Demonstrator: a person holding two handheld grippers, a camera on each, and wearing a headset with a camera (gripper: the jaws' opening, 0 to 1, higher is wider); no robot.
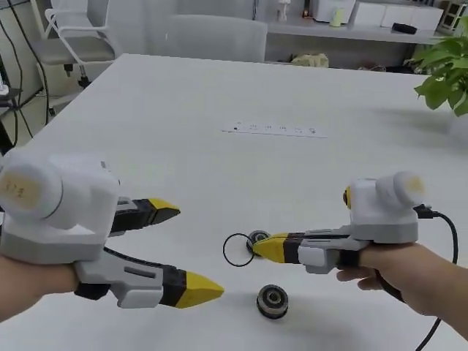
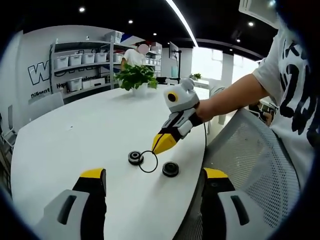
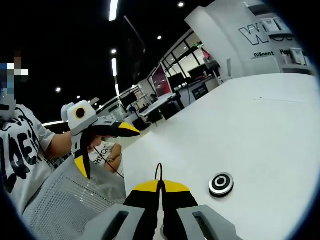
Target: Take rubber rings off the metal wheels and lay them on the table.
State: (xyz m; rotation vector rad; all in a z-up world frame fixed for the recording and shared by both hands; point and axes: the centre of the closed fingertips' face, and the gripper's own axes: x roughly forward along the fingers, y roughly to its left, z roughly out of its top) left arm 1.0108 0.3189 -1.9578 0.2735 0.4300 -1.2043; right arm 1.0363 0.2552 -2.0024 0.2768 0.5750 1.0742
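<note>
Head view, right tool [image 1: 262,247] pinching a rubber ring [image 1: 224,250] beside a metal wheel [image 1: 257,236], left tool [image 1: 197,251] spread wide over the bench [image 1: 219,168]

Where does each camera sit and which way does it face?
Head view: on the headset, looking down at the table; left gripper, right gripper show.
Left gripper view: on the left gripper, facing the right one pinching the rubber ring; own open jaws.
Right gripper view: on the right gripper, facing the left one; own shut jaws.
Both gripper views share a metal wheel.
</note>
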